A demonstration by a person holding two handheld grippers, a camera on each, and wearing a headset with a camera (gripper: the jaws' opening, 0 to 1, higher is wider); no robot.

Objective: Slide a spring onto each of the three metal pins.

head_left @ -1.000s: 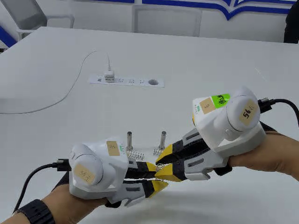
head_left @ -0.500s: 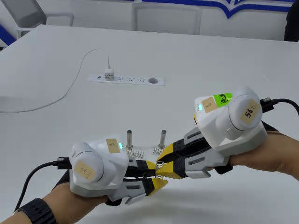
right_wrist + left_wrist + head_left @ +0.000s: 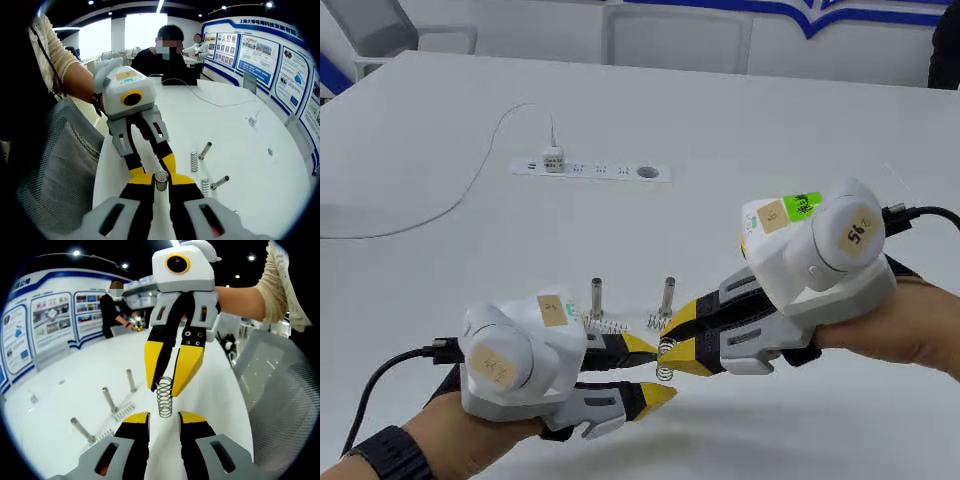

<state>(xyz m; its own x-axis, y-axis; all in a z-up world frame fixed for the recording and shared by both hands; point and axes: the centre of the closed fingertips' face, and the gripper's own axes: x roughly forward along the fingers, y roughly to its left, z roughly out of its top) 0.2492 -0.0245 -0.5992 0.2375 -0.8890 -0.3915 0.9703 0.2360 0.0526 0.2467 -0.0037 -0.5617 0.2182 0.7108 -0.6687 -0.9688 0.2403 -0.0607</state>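
My right gripper [image 3: 667, 350] is shut on the top of a small steel spring [image 3: 665, 371], which hangs down from its yellow tips. My left gripper [image 3: 663, 370] stands open, one jaw on each side of the spring's lower end. In the left gripper view the spring [image 3: 164, 400] dangles from the right gripper [image 3: 164, 385] above my own parted left gripper [image 3: 163, 417]. Two upright metal pins [image 3: 597, 298] [image 3: 668, 293] stand just behind the grippers, with two loose springs [image 3: 610, 328] [image 3: 655, 322] lying at their feet. Three pins [image 3: 109, 400] show in a row in the left gripper view.
A white power strip [image 3: 590, 171] with a plug and a long cable [image 3: 470, 190] lies farther back on the white table [image 3: 770, 130]. A mesh chair [image 3: 270, 390] stands at the near table edge. People sit at the far end.
My left gripper has opened and its lower jaw has dropped away from the spring. The spring now hangs from the right gripper alone. Both hands drifted slightly.
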